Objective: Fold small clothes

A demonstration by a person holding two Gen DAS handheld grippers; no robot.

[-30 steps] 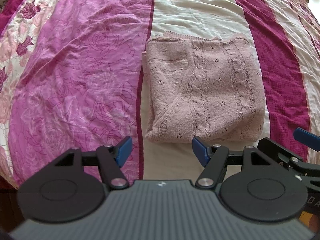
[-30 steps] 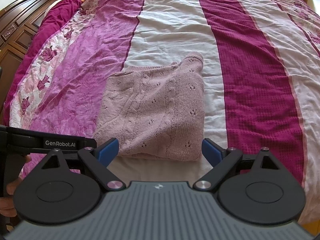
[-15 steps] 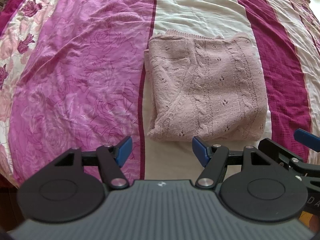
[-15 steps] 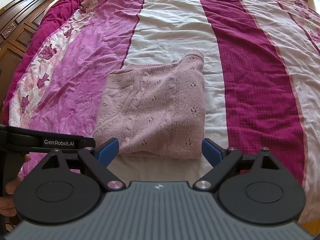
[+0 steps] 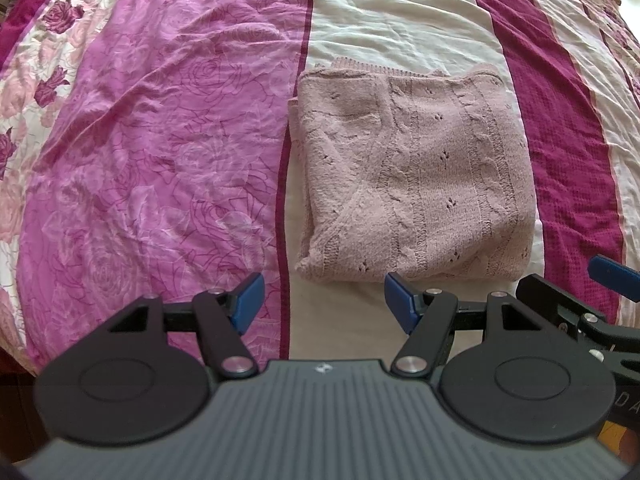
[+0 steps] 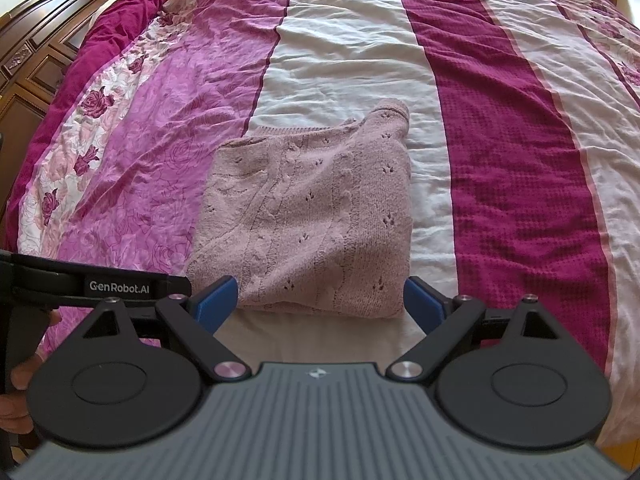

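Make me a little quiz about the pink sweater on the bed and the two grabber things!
1. True or false: the pink sweater lies folded on the bedspread.
2. What is the left gripper holding? A) the sweater B) nothing C) a pillow
3. Fill in: the right gripper has its blue pads standing ____ .

Key:
1. True. It lies as a neat rectangle.
2. B. Its jaws are apart, short of the sweater's near edge.
3. Open, with nothing pinched between them.

Striped bed [image 5: 400, 12], folded pink sweater [image 5: 416, 176] on it
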